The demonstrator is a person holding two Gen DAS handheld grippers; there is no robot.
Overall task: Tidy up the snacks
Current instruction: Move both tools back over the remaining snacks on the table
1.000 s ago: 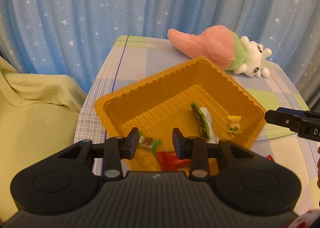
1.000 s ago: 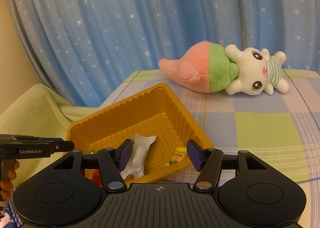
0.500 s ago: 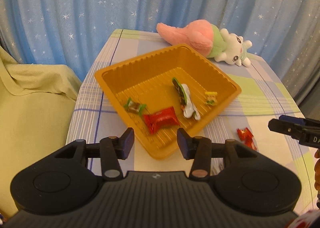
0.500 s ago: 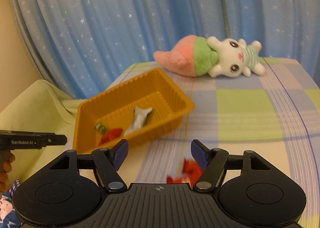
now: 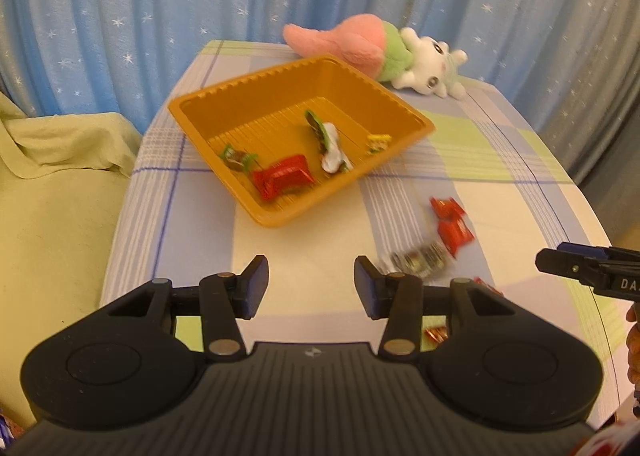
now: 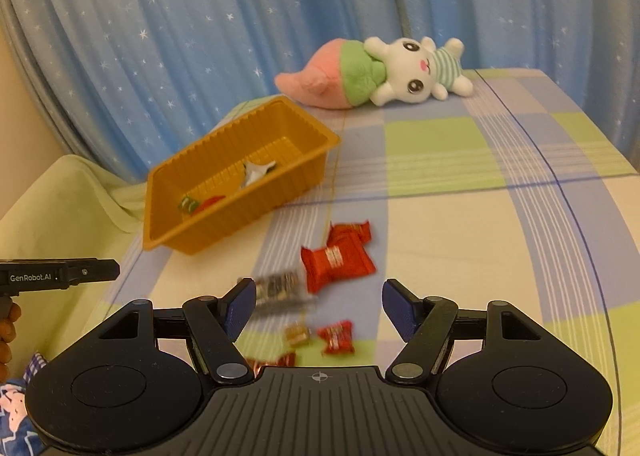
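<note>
Both the left gripper [image 5: 307,276] and right gripper [image 6: 318,302] are hovering open and empty over loose snack packets [image 6: 338,262] beside the orange tray [image 5: 276,216].

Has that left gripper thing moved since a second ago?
Yes. The left gripper has pulled back from the orange tray; its open fingers now sit over bare tablecloth, nearer the loose snacks.

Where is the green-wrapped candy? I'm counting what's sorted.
In the left wrist view, the green-wrapped candy lies inside the orange tray, left of the red packet.
</note>
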